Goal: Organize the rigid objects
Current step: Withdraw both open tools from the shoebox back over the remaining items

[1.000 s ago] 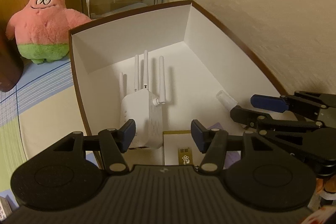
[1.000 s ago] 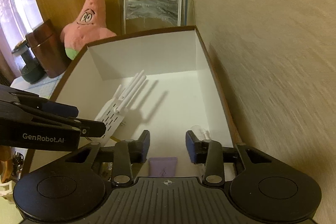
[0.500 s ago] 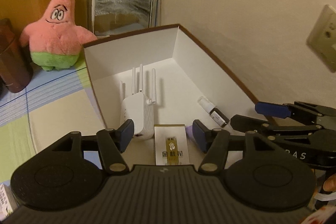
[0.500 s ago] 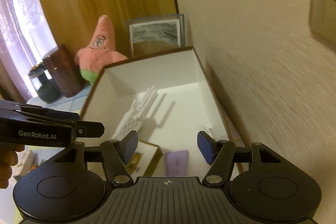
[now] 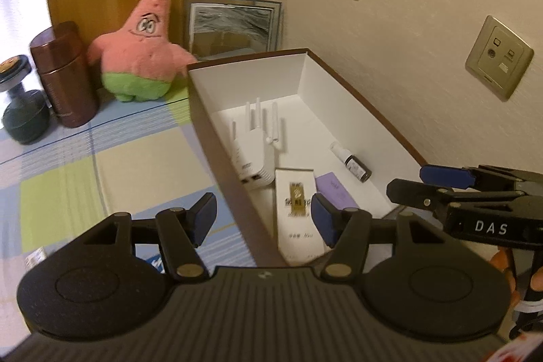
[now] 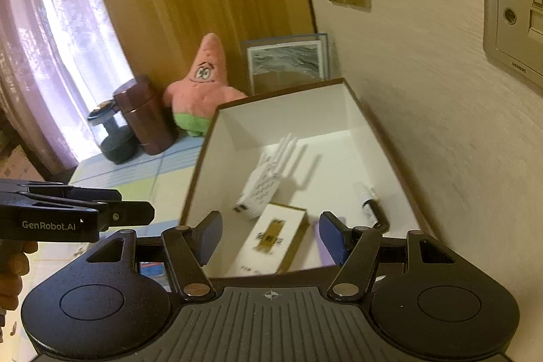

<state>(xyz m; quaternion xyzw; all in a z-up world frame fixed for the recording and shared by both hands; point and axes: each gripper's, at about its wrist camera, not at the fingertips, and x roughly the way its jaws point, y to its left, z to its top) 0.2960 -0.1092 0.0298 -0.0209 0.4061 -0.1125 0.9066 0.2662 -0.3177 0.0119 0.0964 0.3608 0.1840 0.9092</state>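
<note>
Both tongs, left & right, wide w/ nothing held; drop carelessly and you'll clip the box wall at 12.

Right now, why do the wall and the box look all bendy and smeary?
Left wrist view: the fisheye lens bows the white cardboard box with brown edges and darkens the corners; the gold-labelled white carton is slightly blurred. Right wrist view: the cream textured wall is streaked with blur, and pale light glows through the pink curtain.
</note>
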